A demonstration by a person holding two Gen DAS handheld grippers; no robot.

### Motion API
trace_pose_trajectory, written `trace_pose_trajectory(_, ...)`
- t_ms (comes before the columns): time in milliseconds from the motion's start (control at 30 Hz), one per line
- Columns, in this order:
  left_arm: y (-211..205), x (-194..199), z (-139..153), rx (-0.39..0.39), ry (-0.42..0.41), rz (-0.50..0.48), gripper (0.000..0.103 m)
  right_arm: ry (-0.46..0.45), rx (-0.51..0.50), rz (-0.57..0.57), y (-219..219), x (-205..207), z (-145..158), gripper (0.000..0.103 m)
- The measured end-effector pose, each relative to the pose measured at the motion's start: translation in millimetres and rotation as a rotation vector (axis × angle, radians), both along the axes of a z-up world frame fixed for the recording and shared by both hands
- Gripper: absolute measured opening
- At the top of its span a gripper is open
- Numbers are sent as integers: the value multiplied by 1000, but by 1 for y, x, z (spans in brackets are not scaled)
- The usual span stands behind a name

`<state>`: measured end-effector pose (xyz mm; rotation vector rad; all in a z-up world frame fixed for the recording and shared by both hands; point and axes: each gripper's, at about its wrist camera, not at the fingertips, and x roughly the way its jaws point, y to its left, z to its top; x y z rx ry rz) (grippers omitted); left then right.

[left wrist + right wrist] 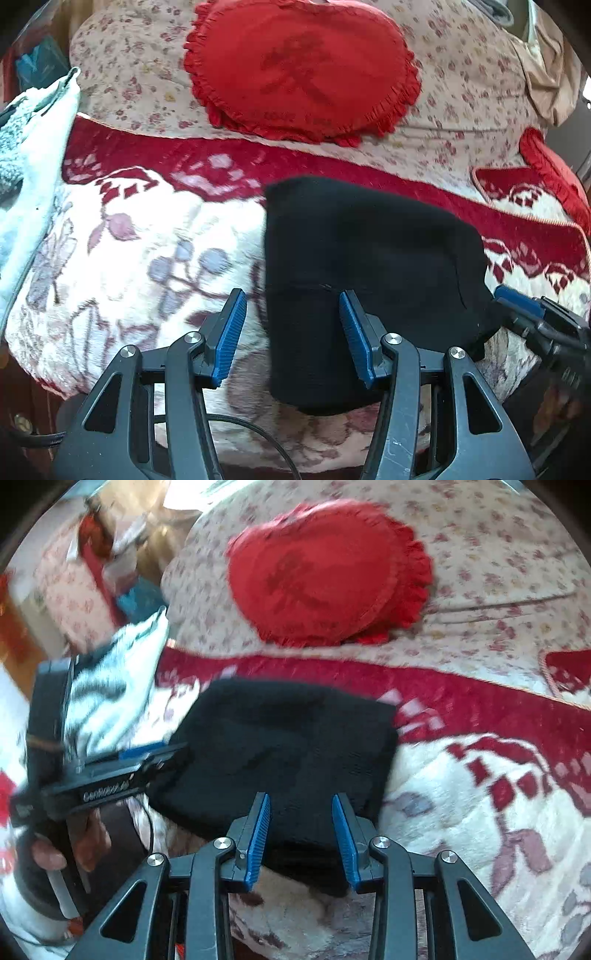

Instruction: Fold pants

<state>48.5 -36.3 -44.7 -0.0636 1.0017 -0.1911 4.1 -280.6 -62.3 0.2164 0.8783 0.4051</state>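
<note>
So the black pants (pixel 369 266) are folded into a compact, roughly square bundle and lie on a white-and-red floral blanket (pixel 147 240), sitting right of centre in the left wrist view and a bit left of centre in the right wrist view (pixel 280 753). The left gripper (pixel 292 306) comes up from the bottom of its own frame with its jaws spread wide; the left blue pad (pixel 231 336) is over bare blanket just beside the bundle's left edge, the right pad is in front of the black cloth, and nothing is pinched between them. The right gripper (pixel 301 812) is at the bottom middle of its frame, jaws also apart, with both blue pads over the near edge of the pants; the cloth shows in the gap, but the pads don't look like they're pressing on it. Each gripper shows up in the other's camera too: the right one pokes in at the lower right edge of the left view, next to the bundle's right side, and the left one is at the left of the right view, held by a hand (pixel 55 853), pretty blurry. Behind the blanket, in the upper middle of both frames, a red heart-shaped ruffled cushion (pixel 303 70) rests on pale flower-print bedding (pixel 461 99). A light, fuzzy garment (pixel 33 147) sits at the left edge.
</note>
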Motion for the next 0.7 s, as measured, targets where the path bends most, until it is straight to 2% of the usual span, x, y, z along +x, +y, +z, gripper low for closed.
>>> trace_pose_trajectory(33,6,1,3,-16,0,7,51,-1,16,-24,-6,1,1,48)
trace_pose_trajectory(67,11,3,4,-33,-1,13,51,8,51,-71,-16,4,-2,50)
trace_pose_trajectory(167,18,9,1,-85,15,12,54,74,184,-119,-36,17,-21,50)
trace_pose_trajectory(267,21,19,-11,-159,56,14,55,142,237,-127,-37,30,-42,51)
trace_pose_trajectory(333,16,26,-21,-171,78,-1,66,152,274,-118,-35,34,-48,56)
trace_pose_trajectory(367,14,29,-25,-173,86,-3,67,152,299,-117,-34,37,-51,56)
trace_pose_trajectory(400,13,32,-31,-190,101,4,70,151,325,-113,-33,39,-54,58)
trace_pose_trajectory(433,13,34,-34,-211,108,14,79,150,337,-106,-31,42,-55,62)
trace_pose_trajectory(500,15,37,-40,-263,130,37,82,151,342,-86,-28,47,-57,64)
trace_pose_trajectory(567,16,38,-45,-312,146,44,83,130,329,-75,-24,49,-56,64)
trace_pose_trajectory(633,15,37,-44,-315,140,38,81,111,318,-72,-21,48,-54,57)
trace_pose_trajectory(667,14,37,-43,-320,141,30,74,106,318,-69,-19,49,-53,54)
trace_pose_trajectory(700,13,37,-40,-341,145,13,60,91,318,-64,-18,48,-49,48)
